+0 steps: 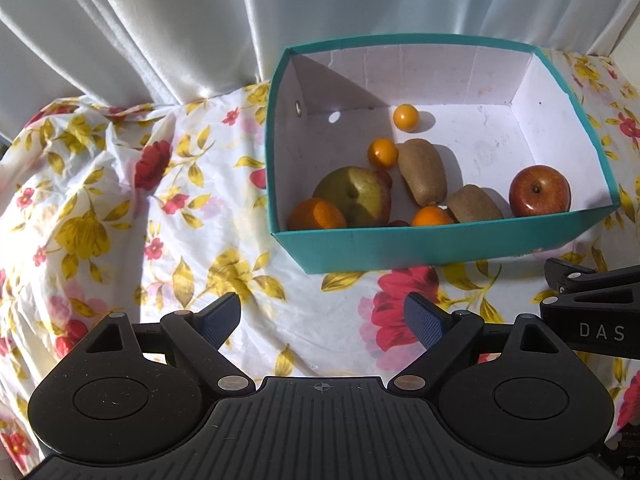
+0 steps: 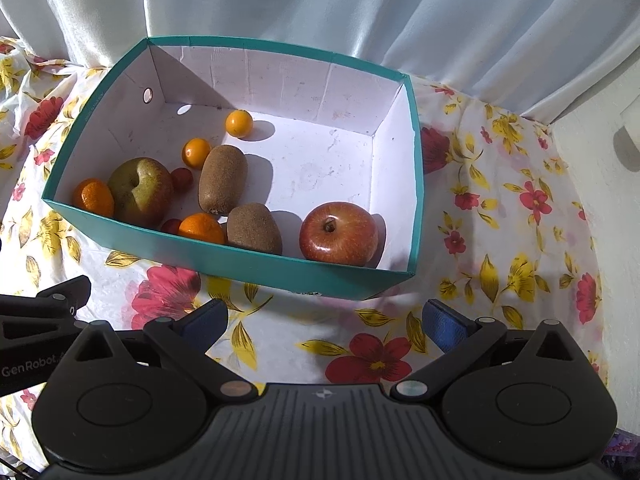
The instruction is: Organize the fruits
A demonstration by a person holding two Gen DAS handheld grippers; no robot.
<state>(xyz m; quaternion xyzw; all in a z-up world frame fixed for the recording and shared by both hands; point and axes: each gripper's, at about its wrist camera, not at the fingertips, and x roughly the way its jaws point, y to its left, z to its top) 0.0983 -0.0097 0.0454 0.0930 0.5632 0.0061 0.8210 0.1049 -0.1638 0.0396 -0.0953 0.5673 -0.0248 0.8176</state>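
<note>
Right wrist showed both my grippers point(image 2: 325, 322) wide, empty; reaching in, I risked nudging the box point(image 2: 256, 266) or rolling the apple point(image 2: 339, 232).

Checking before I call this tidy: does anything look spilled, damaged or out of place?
Nothing looks spilled: all the fruit sits inside the teal box. The only oddity is the crumpled floral cloth to the box's left. The red apple looks whole.

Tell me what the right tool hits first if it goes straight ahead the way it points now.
Most likely the near teal wall of the box. The right tool is open, over the floral cloth, apparently short of the wall. The red apple sits just behind it; depth is uncertain.
</note>
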